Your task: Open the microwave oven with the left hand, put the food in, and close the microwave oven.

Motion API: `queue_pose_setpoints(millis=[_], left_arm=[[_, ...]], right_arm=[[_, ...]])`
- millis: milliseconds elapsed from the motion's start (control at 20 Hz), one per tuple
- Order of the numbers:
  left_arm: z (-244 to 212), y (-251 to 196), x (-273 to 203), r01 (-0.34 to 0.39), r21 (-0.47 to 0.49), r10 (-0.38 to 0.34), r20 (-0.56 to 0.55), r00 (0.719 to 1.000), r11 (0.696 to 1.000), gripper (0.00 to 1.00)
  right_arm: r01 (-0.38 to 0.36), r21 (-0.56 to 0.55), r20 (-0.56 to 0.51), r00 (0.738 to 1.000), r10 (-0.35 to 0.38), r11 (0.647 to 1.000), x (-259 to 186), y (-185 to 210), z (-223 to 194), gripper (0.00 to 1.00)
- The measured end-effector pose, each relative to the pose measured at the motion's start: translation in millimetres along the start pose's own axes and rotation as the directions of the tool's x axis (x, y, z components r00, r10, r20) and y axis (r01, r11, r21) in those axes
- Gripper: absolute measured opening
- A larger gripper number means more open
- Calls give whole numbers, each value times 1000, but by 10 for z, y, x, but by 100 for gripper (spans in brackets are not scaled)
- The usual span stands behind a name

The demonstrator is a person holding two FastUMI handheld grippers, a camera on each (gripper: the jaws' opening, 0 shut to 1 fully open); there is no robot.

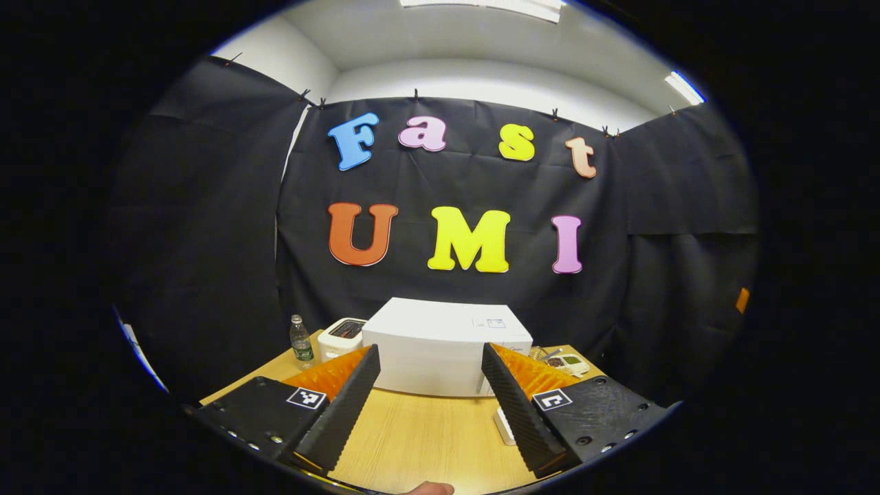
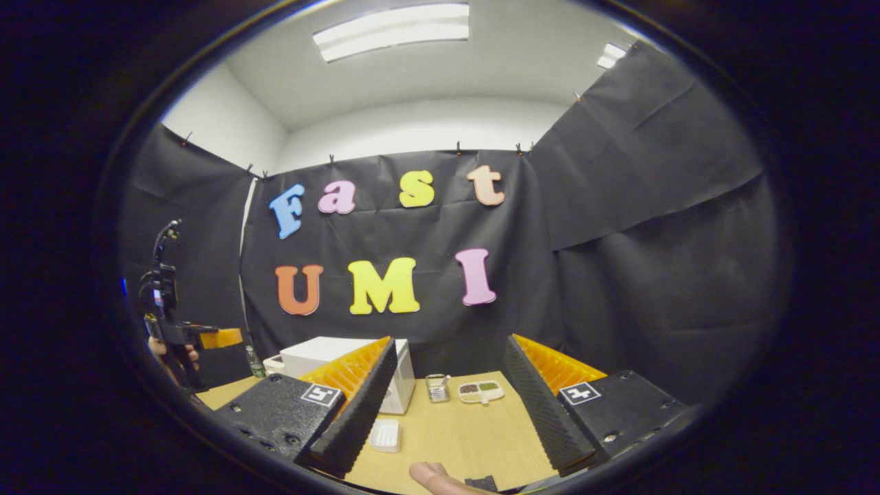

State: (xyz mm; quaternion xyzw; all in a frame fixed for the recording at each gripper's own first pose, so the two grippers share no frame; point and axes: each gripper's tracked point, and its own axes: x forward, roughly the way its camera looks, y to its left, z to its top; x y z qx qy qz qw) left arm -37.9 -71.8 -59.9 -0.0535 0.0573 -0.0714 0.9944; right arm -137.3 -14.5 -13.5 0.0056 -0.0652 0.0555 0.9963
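Seen over a light wooden table [image 1: 419, 440] in the black-draped booth: white microwave oven [image 1: 440, 354], door closed, at the far middle of the tabletop, framed between the spread fingers of the left gripper [image 1: 430, 402], which gripped nothing and hung short of the oven, not touching it. Flanked on its left by a small white toaster [image 1: 342, 337] pressed just beside it and a clear plastic bottle [image 1: 300, 339] farther out; on its right, a divided tray of seasonings [image 1: 569, 363] near the back corner. Nearer the camera, a small white ribbed dish [image 1: 504, 426] lying flat on the table, partly hidden behind the left gripper's right finger. In the right gripper view, right gripper [image 2: 443, 412] likewise held wide apart and empty above the table, the same dish [image 2: 385, 434] just beside its left finger, a small glass jar [image 2: 436, 387] and the tray [image 2: 481, 391] beyond. Nothing between either gripper and the oven front.
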Motion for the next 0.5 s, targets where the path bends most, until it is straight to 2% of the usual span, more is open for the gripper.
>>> queue_pose_setpoints(millis=[200, 400, 450, 500], left_arm=[[25, -10, -529, -15, 32, 13, 72, 997, 999, 93], [81, -266, -776, 60, 59, -65, 93, 993, 996, 93], [86, -311, -799, 75, 71, -81, 91, 993, 995, 93], [116, -313, -806, 68, 83, -76, 98, 992, 994, 93]], right_arm=[[2, -7, -13, 1000, -2, 1000, -12, -9, -48, 90], [5, -20, -19, 1000, -5, 1000, -26, -31, -30, 90], [6, -23, -15, 1000, -6, 1000, -29, -36, -20, 100], [8, -24, -11, 1000, -8, 1000, -23, -37, -10, 90]])
